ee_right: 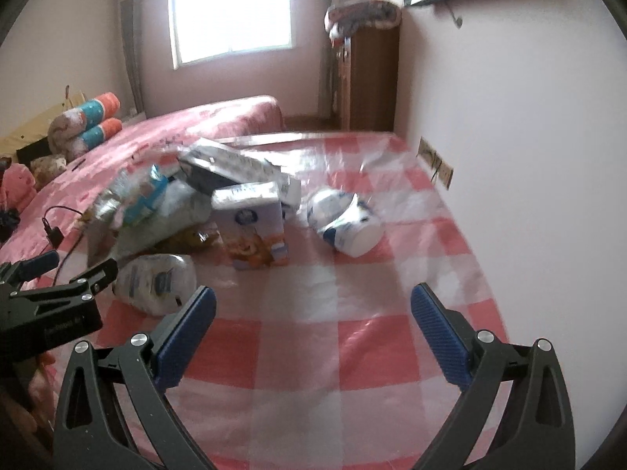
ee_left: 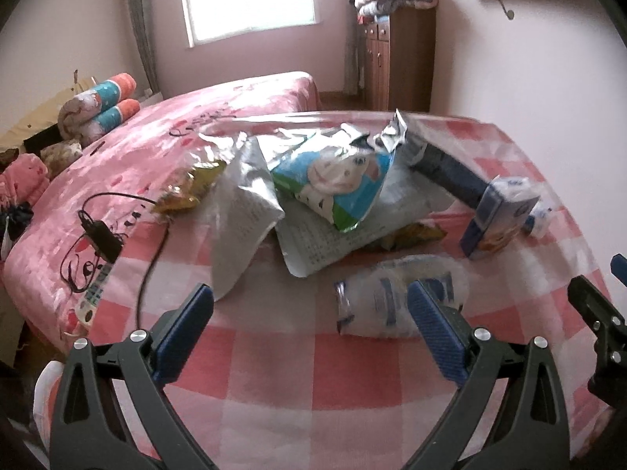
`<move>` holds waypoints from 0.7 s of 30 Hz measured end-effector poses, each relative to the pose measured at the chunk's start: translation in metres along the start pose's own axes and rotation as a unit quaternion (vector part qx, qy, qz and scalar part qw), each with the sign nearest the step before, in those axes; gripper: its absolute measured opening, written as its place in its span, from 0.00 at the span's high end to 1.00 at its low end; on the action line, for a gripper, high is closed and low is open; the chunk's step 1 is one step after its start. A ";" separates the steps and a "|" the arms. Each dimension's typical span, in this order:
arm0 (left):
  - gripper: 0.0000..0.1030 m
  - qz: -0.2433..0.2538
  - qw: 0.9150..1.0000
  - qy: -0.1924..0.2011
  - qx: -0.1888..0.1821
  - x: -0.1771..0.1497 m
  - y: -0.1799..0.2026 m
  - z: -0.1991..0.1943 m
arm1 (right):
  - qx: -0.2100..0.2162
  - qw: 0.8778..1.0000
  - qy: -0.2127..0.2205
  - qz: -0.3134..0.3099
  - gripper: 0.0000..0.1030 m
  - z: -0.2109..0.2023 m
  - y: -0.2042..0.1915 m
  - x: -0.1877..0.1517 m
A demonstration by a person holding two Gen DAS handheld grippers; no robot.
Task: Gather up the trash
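We see the crumpled clear plastic wrapper with blue print (ee_left: 395, 307) lying on the pink-and-white checked plastic tablecloth (ee_left: 274, 372), just ahead of our left gripper (ee_left: 311, 327), whose 2 fingers stand wide apart and empty. Our right gripper (ee_right: 313, 331) is equally spread and empty, with the tipped white paper cup (ee_right: 348, 227) well ahead. We judge the slick wrapper may slide away or the cloth get pinched. The upright blue and orange carton (ee_right: 254, 231) shows no contents; we see no bin.
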State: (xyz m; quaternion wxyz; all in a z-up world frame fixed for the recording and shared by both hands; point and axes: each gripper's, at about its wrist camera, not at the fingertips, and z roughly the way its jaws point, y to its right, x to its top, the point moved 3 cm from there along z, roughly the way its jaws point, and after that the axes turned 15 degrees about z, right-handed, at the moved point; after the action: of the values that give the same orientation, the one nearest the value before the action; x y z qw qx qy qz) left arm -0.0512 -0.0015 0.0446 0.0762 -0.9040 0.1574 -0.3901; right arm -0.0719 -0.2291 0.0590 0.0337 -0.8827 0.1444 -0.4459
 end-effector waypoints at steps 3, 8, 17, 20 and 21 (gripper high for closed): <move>0.04 0.000 1.000 0.015 0.006 0.002 -0.004 -0.014 | 0.008 1.000 0.026 -0.001 0.05 -0.022 -0.003 0.003; 0.04 0.000 0.999 0.035 0.006 0.001 -0.008 -0.036 | 0.018 0.998 0.052 -0.008 0.05 -0.049 -0.009 0.006; 0.04 0.005 0.998 0.058 0.017 -0.003 -0.007 -0.059 | 0.033 0.997 0.071 -0.016 0.04 -0.081 -0.019 -0.001; 0.04 0.004 0.998 0.066 0.020 -0.005 -0.009 -0.066 | 0.034 0.997 0.068 -0.013 0.05 -0.087 -0.020 -0.002; 0.04 0.004 0.997 0.068 0.020 -0.005 -0.010 -0.067 | 0.035 0.997 0.068 -0.013 0.05 -0.088 -0.020 -0.002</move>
State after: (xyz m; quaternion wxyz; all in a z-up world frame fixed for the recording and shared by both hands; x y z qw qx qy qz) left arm -0.1012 0.0085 0.0896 0.0850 -0.8729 0.1580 -0.4536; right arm -0.1390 -0.2035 0.1138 0.0487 -0.8505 0.1195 -0.5099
